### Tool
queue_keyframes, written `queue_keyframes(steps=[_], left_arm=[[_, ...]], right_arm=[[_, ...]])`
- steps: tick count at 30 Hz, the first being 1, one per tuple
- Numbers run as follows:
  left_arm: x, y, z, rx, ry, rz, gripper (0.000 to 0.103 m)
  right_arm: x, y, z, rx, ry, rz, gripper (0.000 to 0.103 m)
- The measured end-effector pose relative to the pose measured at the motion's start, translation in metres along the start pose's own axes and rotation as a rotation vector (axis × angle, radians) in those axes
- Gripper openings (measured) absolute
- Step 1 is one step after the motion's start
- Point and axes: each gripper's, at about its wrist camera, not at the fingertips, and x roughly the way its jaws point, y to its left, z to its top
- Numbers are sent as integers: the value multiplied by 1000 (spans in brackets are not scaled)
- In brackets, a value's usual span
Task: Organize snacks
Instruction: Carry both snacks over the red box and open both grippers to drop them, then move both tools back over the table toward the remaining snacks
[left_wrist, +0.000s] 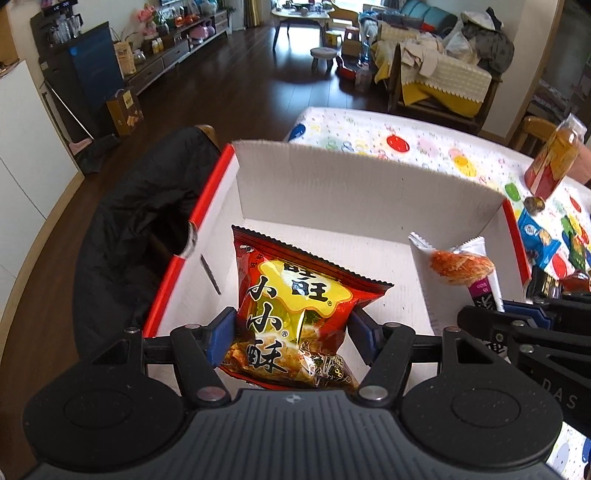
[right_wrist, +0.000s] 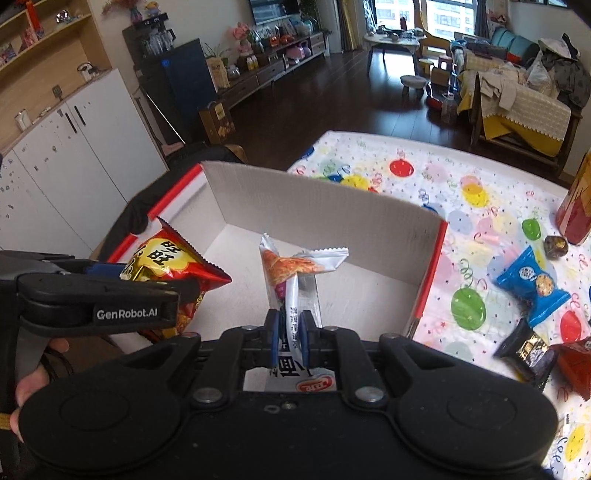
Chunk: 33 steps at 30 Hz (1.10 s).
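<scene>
Spotted tablecloth (right_wrist: 424, 192) bears loose blue packet (right_wrist: 532, 282), red-rimmed box (right_wrist: 325, 210) beside.

Sofa (right_wrist: 524, 107), stool (right_wrist: 413, 84), white cabinet (right_wrist: 74, 155)

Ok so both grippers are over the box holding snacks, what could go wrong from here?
The left gripper pinches the puffy red snack bag only at its lower end, so it may slip or tilt. The right gripper hangs its white packet close beside; they might collide above the box.
</scene>
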Motion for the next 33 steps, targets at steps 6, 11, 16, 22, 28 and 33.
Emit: queue_keyframes(steps=[6,11,16,22,28,33], left_arm=[[5,-3,-2,-1,18,-3,67],[5,-3,-3,-8,21,1,67],[-1,-3,-2,-15,9,-5,67],[-12,-5,-4,-23,-10,-4,70],[-25,-8,-6,-20,-33,-6,70],[-39,-14,-9,-14,-51,-4,70]], right_arm=[[3,-1,-2,6,1,-3,17],[0,-3,-3,4,3,-3,20],[-5,-6,-3,14,-5,-8,28],[-17,-6,-6,12,-21,2,41],[-33,-5,-10,6,-46,3,51],[-50,-7,-15,4,-72,3,59]])
